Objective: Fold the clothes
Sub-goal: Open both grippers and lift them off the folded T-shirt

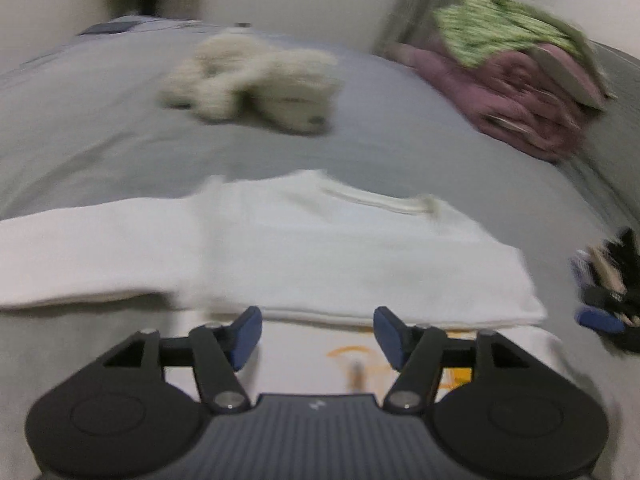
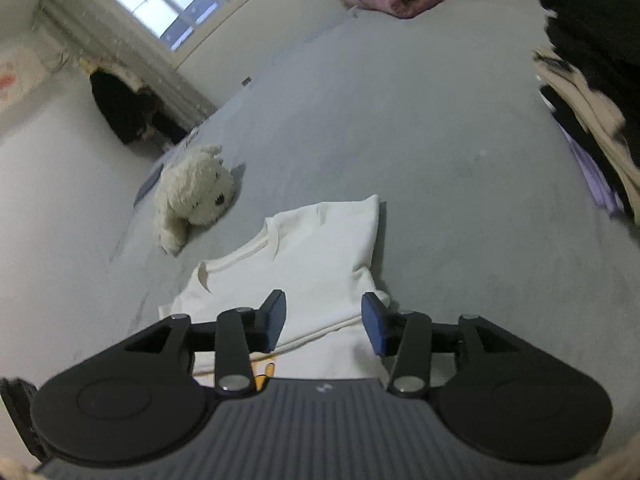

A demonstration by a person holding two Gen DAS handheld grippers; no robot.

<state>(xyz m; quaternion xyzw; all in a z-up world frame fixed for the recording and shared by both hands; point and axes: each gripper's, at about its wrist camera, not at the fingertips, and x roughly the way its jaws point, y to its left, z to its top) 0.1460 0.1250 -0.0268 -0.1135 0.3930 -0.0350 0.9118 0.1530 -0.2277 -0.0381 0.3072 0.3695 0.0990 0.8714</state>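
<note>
while the left wrist view is smeared with blur, the main shapes still read: a white t-shirt (image 1: 320,248) of smooth, matte knit lies flat on the grey bed sheet (image 1: 100,128), partly folded, its ribbed neckline showing and a doubled edge running across just ahead of the left gripper (image 1: 316,334). an orange print shows on the cloth under that gripper. the left gripper's blue-padded fingers stand wide apart, holding nothing, over the shirt's near edge. in the right wrist view the right gripper (image 2: 323,322) is likewise spread open and empty above the t-shirt (image 2: 320,248), with no clear contact visible. a shaggy cream plush toy (image 2: 192,196) lies beside the shirt. a folded pink quilt (image 1: 520,96) with a green patterned cloth (image 1: 492,28) on top sits further back, and a stack of dark and tan garments (image 2: 588,80) lies well apart.
</note>
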